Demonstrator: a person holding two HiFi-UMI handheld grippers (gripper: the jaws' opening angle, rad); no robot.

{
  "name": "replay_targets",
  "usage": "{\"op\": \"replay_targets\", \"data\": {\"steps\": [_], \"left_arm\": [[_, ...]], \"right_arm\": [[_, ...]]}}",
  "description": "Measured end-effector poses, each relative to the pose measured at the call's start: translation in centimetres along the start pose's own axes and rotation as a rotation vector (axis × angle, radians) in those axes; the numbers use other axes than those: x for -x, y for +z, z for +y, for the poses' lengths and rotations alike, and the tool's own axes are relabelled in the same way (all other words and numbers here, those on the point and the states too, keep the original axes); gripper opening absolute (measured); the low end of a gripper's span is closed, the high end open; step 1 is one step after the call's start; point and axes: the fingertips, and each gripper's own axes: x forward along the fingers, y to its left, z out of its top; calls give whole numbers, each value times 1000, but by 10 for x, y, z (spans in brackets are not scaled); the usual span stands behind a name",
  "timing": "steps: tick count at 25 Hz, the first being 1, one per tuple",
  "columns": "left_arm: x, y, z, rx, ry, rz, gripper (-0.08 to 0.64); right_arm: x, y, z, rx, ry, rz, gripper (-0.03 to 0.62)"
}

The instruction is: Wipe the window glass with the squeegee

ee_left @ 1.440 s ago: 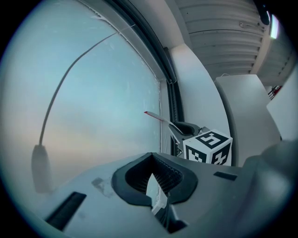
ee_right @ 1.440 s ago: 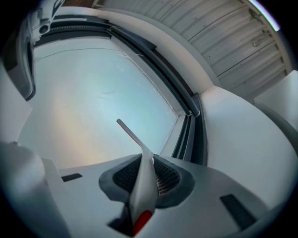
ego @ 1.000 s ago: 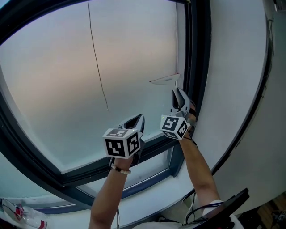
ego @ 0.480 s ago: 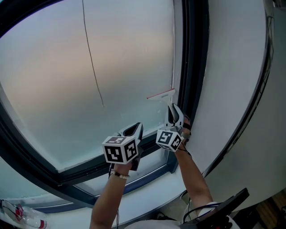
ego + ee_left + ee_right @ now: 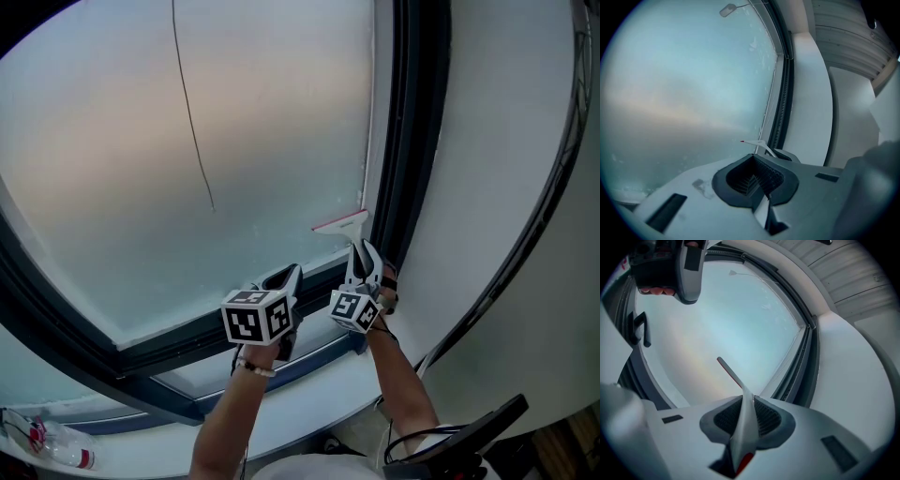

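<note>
The right gripper (image 5: pixel 362 255) had its fingers clamped on the handle of the squeegee (image 5: pixel 341 223), whose blade lay at the window glass (image 5: pixel 187 141), low beside the right frame. The left gripper (image 5: pixel 284 278) was closed on nothing. A clean stroke likely needed the blade flat under even pressure. No readable writing showed.

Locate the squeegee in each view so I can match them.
Head view: squeegee right of centre, just above the right-hand marker cube.
Left gripper view: small, centre, just above the jaws.
Right gripper view: bottom centre, handle clamped between the jaws.
Shared landmark: dark window frame right of it.
</note>
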Motion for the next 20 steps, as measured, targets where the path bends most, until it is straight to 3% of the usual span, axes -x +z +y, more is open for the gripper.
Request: {"op": "replay_targets", "data": {"steps": [13,20], "left_arm": [[-11,-34,2,43,14,47,-2],[1,-54,13,112,37,55,-2]], "right_arm": [[16,-47,43,43,66,52,61],[25,-61,57,35,110,81,61]]}}
